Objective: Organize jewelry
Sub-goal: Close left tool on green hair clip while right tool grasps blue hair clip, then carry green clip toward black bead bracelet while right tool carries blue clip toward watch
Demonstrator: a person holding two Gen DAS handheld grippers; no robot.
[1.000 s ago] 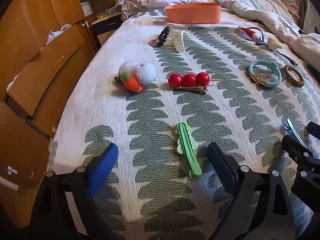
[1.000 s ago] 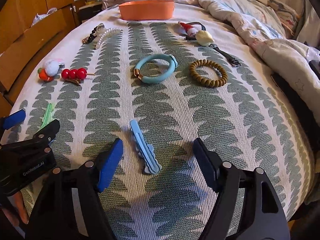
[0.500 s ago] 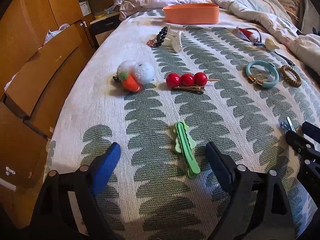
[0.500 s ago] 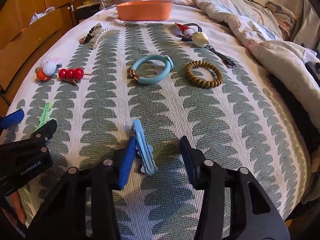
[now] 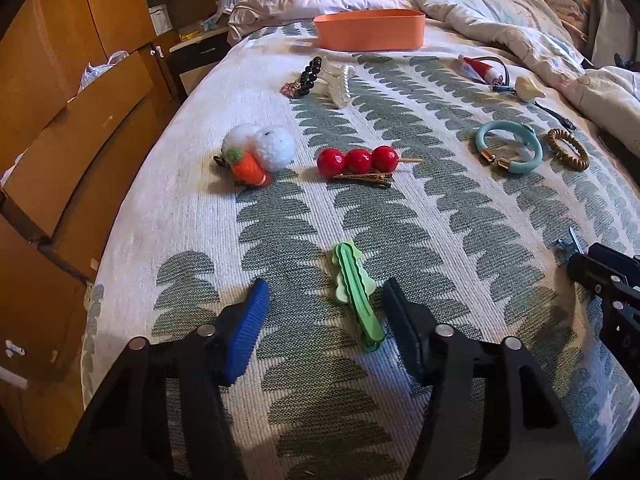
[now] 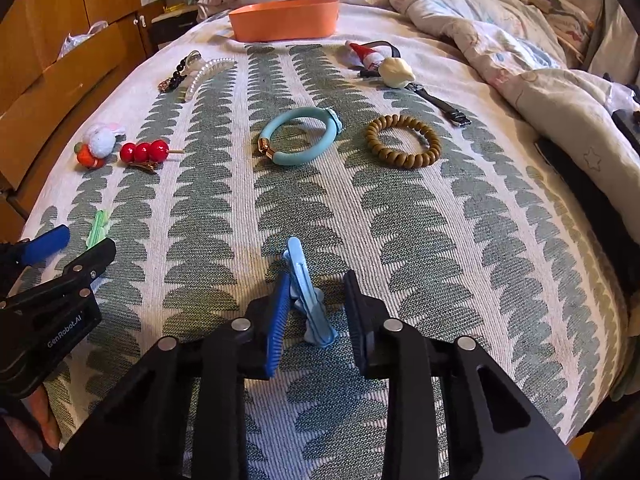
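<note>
black tongs [image 6: 314, 312], blue ribbed pads [image 6: 277, 322], silver screws, "genrobot.ai" lettering.

Both cameras sit low and close over the bed [image 5: 192, 208], looking along it toward the orange box [image 5: 370, 34] [image 6: 284, 20]. The left one looks from further left. Both see the red bead clip [image 5: 358, 160] [image 6: 144, 152].

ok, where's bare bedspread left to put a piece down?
Widest bare patch: right of the blue hair clip, nearer than the brown coil bracelet. Another lies between the teal bangle and the orange plastic tray. Crowded: far-left cluster around the red bead clip.
</note>
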